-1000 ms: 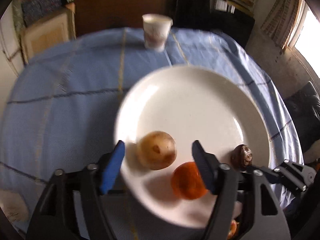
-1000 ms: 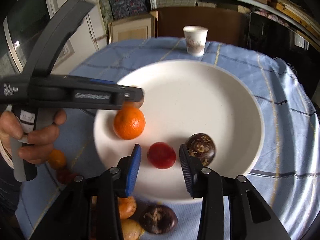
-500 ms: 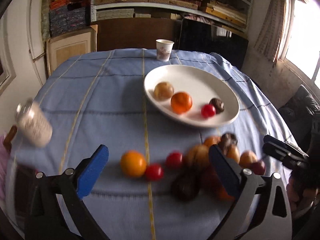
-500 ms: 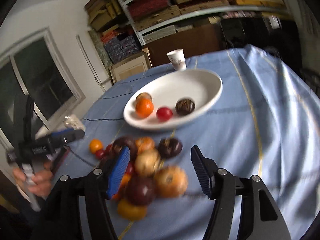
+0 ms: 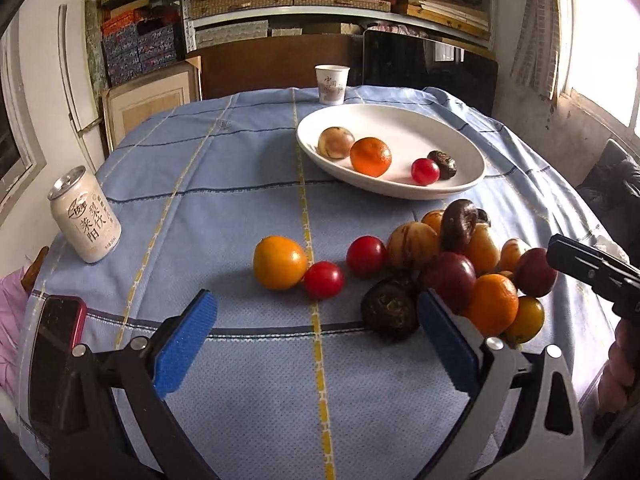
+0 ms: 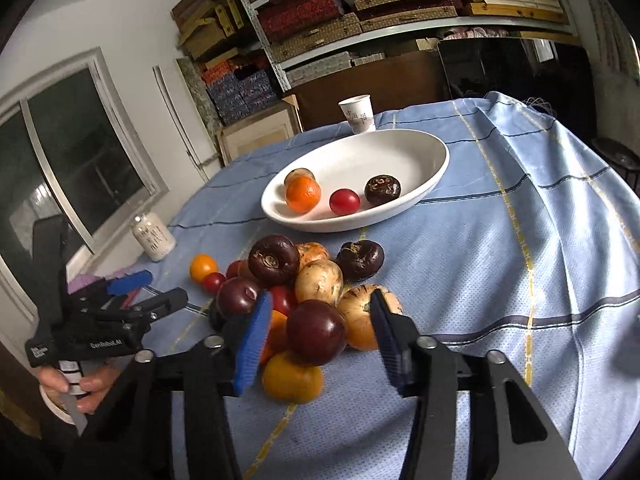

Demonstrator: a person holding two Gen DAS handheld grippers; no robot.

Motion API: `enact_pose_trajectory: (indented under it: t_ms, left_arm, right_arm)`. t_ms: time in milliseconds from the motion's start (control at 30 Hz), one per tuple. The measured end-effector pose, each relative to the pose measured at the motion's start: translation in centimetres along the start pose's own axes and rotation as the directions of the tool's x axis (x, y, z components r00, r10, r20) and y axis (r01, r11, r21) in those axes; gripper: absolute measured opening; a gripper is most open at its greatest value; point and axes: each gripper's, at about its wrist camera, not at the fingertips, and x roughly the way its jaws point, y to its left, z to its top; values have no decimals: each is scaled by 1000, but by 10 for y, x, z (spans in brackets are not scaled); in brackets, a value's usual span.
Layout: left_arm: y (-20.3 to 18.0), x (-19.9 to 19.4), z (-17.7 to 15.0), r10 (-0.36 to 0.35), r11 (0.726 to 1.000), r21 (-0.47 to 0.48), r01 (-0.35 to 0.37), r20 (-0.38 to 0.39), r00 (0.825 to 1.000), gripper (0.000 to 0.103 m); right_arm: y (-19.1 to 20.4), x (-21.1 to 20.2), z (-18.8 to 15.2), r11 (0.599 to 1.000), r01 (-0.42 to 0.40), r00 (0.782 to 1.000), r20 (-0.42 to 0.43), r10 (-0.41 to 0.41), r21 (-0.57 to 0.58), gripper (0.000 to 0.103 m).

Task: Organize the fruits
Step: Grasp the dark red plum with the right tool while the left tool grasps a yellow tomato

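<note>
Both grippers have pulled back from the plate (image 5: 472, 178) to the pile (image 6: 320, 280) before it, our right gripper (image 6: 316, 336) wide around a plum (image 6: 316, 332), left gripper (image 5: 316, 340) wide and empty; we should close gently.

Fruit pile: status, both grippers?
Left gripper open, empty, short of pile. Right gripper open, straddling dark plum, not closed. Plate holds four fruits. Can off left, nothing blocking.
</note>
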Motion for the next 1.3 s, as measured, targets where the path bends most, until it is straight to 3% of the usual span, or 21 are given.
enact_pose_trajectory:
  t_ms: [333,900,1133,1300]
  left_arm:
    - [27,3,1,25,994,-109,-28,-25,999,98]
    - [36,9,-2,38,987,-153,-46,-56,998,98]
    - [51,25,6,-82,966,-251,55,-98,992,98]
    - [60,42,29,-129,943,-323,83,-123,984,78]
  right_arm:
    - [17,6,-5,990,100,993,-45,-105,-99,44]
    - [22,9,-5,986,100,992,-69,-110,-133,36]
    - [3,-13,25,995,79,995,65,-75,-62,36]
    - [-7,-17,32,997,72,989,133,-69,-20,36]
